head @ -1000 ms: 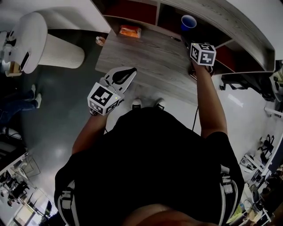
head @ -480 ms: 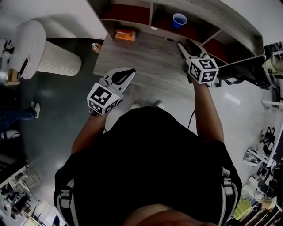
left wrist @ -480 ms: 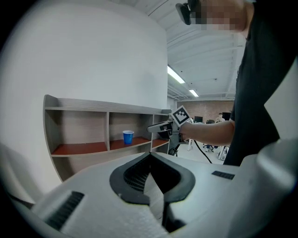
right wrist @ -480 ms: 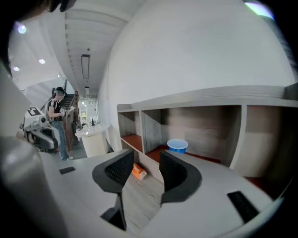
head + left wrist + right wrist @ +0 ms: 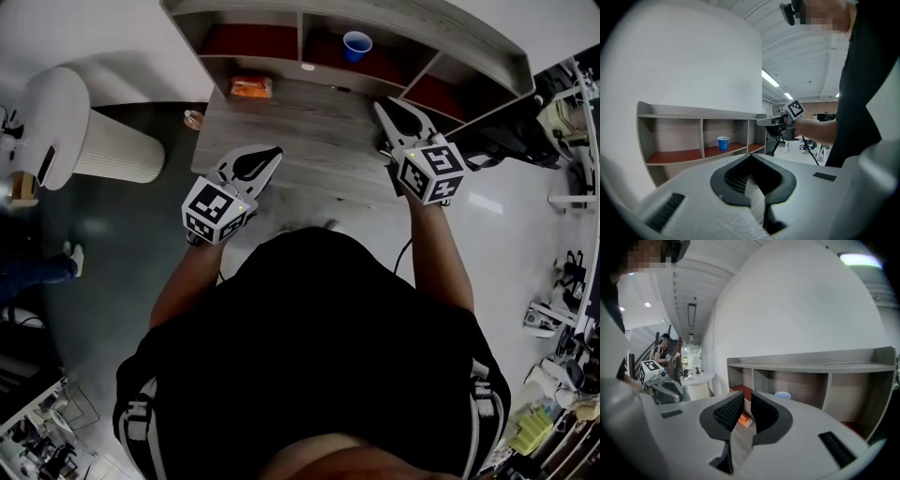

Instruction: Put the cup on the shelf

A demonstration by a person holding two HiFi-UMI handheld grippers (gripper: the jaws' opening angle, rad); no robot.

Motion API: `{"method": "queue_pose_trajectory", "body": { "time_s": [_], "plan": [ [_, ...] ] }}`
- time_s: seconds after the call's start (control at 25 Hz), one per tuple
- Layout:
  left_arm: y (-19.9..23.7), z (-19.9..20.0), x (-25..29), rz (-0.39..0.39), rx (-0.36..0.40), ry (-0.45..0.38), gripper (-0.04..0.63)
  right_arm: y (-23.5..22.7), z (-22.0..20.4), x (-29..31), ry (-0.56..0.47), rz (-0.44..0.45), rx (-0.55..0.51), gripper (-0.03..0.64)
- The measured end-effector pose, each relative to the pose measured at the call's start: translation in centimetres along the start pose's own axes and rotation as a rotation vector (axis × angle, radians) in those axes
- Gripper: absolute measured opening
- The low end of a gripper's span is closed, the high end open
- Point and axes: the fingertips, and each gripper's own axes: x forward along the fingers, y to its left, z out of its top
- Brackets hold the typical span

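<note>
Standing upright in the middle bay of the shelf (image 5: 450, 33) at the frame's top centre, the cup (image 5: 356, 44) is well apart from both tools. The right gripper (image 5: 394, 111), below and right of it, hangs over the table (image 5: 309, 131) with its jaws closing to a narrow gap and nothing between them. The left gripper (image 5: 265, 156), at centre left by the table's near edge, has its jaws together and empty. An orange packet (image 5: 250, 87) lies on the grey wood table just before the shelf, and dark floor (image 5: 112, 244) fills the left of the frame.
</note>
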Motion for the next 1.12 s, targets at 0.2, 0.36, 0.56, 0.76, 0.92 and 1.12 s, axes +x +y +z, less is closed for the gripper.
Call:
{"method": "queue_pose_trajectory", "body": {
  "time_s": [0.2, 0.36, 0.56, 0.76, 0.92, 1.12],
  "plan": [
    [-0.1, 0.4, 0.5, -0.028, -0.002, -0.014, 0.017, 1.1, -0.5, -1.8, 0.007, -0.020, -0.008, 0.035],
    [-0.2, 0.9, 0.8, -0.046, 0.007, -0.025, 0.018, 1.5, -1.8, -3.2, 0.034, -0.045, 0.000, 0.032],
    [-0.4, 1.0, 1.0, -0.070, 0.010, -0.026, 0.017, 2.0, -2.8, -4.6, 0.050, -0.072, -0.004, 0.022],
    [-0.9, 1.5, 1.5, -0.086, 0.019, -0.026, 0.017, 1.4, -3.7, -6.2, 0.064, -0.097, 0.000, 0.020],
    [-1.3, 1.7, 2.2, -0.108, 0.020, -0.022, 0.017, 1.1, -4.0, -7.5, 0.064, -0.117, 0.009, 0.020],
    [-2.1, 2.6, 3.3, -0.133, 0.035, -0.028, 0.017, 1.3, -3.7, -8.5, 0.049, -0.122, 0.010, 0.020]
  ]
}}
